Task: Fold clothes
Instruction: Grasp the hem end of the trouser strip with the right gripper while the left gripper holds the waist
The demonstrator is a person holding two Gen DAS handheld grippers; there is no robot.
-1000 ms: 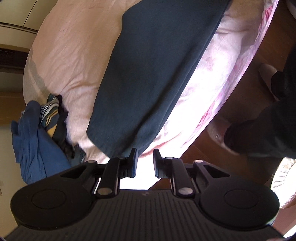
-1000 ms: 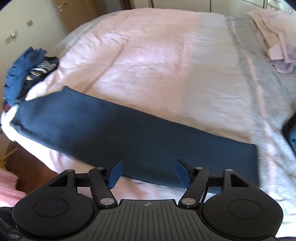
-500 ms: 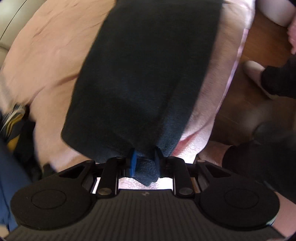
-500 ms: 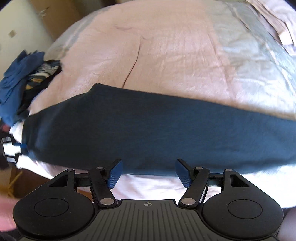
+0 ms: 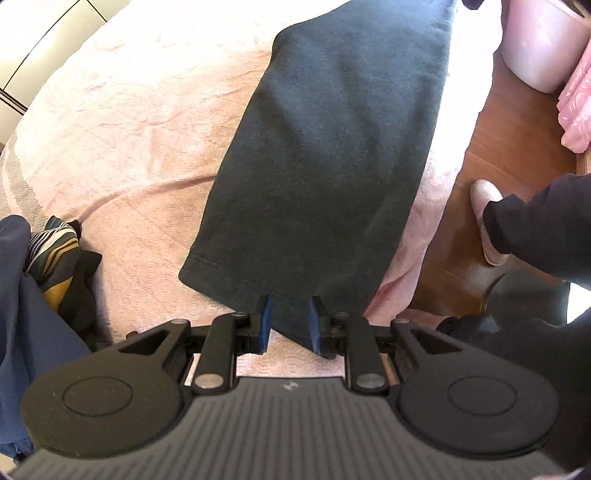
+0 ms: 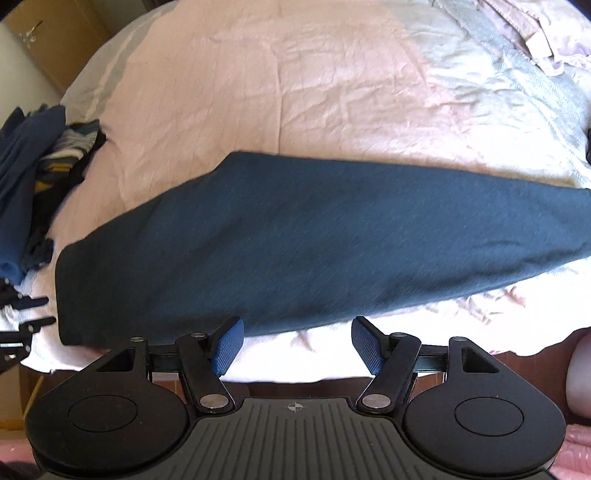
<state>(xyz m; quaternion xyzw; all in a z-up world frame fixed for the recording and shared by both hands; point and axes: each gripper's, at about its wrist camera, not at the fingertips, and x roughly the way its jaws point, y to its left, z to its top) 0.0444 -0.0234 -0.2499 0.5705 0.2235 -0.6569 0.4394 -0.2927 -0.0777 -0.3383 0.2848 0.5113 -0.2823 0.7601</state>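
A long, narrow dark navy garment [image 5: 332, 155] lies folded lengthwise near the edge of a pink bed [image 5: 140, 122]. My left gripper [image 5: 287, 322] is closed on the garment's hemmed end, with cloth between its blue pads. In the right wrist view the same garment [image 6: 314, 251] stretches across the bed [image 6: 295, 92]. My right gripper [image 6: 295, 345] is open and empty, just in front of the garment's near edge, over the bed's side.
A pile of blue and striped clothes [image 5: 44, 266] sits at the bed's left end, also in the right wrist view [image 6: 33, 177]. Lilac clothes [image 6: 535, 33] lie at the far right. Wooden floor [image 5: 491, 177], a person's leg and slipper [image 5: 487, 221] are beside the bed.
My left gripper moved onto the garment's end and closed on it. My right gripper moved closer to the garment's near edge and stayed open.
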